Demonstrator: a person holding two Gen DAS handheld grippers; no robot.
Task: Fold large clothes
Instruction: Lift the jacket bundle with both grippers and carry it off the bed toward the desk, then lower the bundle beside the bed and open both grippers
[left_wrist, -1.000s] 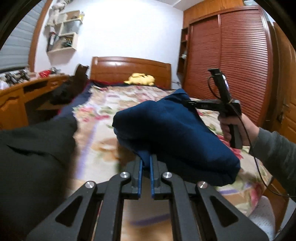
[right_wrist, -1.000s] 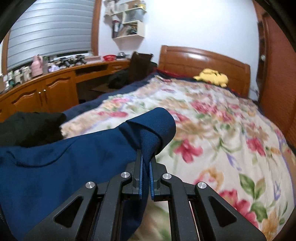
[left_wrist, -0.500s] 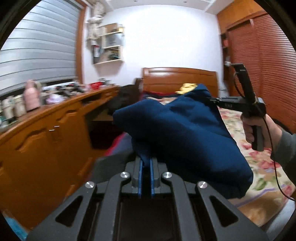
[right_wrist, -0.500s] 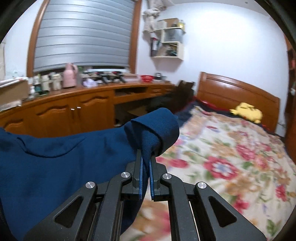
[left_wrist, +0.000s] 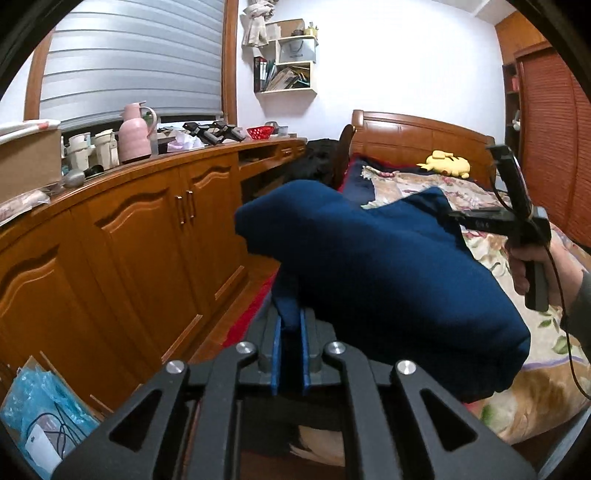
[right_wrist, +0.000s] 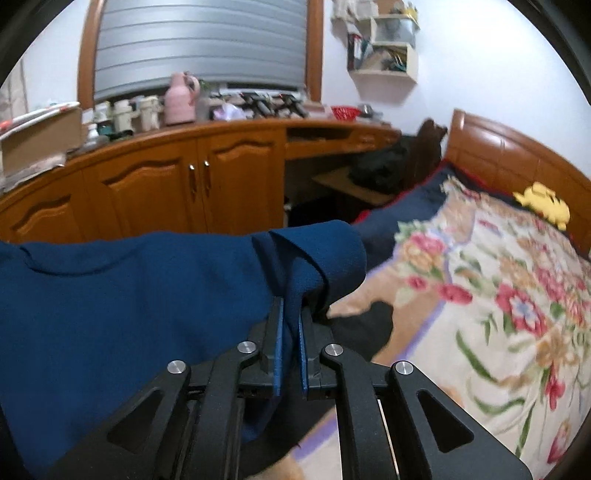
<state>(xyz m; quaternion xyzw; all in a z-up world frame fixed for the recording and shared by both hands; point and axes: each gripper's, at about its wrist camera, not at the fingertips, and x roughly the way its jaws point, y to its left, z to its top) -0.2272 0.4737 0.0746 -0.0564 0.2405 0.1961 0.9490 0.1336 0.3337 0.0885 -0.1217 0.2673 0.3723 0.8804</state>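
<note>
Left tool (left_wrist: 290, 325): blue-padded fingers pinched narrow on a fold of the dark navy knit garment (left_wrist: 369, 266), jaws just starting to ease apart with cloth between them; right tool (right_wrist: 290, 325): nipped tight on a doubled corner of the same garment (right_wrist: 147, 288); garment hangs in the air between the two, a thick folded bundle, over the near edge of the bed with the floral cream quilt (right_wrist: 498, 288).

Risks, as I judge them: the left grip is on a thin tuck only; if the jaws open further before the bundle is laid down, that end drops and the folds spill; the sagging lower edge could drag across the quilt and unroll; the black cable (left_wrist: 565, 332) trailing from the right tool's handle, held in the person's hand (left_wrist: 532, 266), could snag the cloth.

Room: a black cloth item (right_wrist: 362, 332) lies on the quilt's near corner, right below the right tool, and crowds the landing spot; beyond it the quilt is open to the yellow plush toy (right_wrist: 543, 203) by the wooden headboard (left_wrist: 424, 136); leftward the orange-brown wooden cabinet counter (left_wrist: 155, 221) runs close alongside the bed, leaving only a narrow aisle; its top is crowded, pink flask (left_wrist: 135, 133) and red basket (left_wrist: 260, 131) among the clutter, no place to set cloth.
</note>
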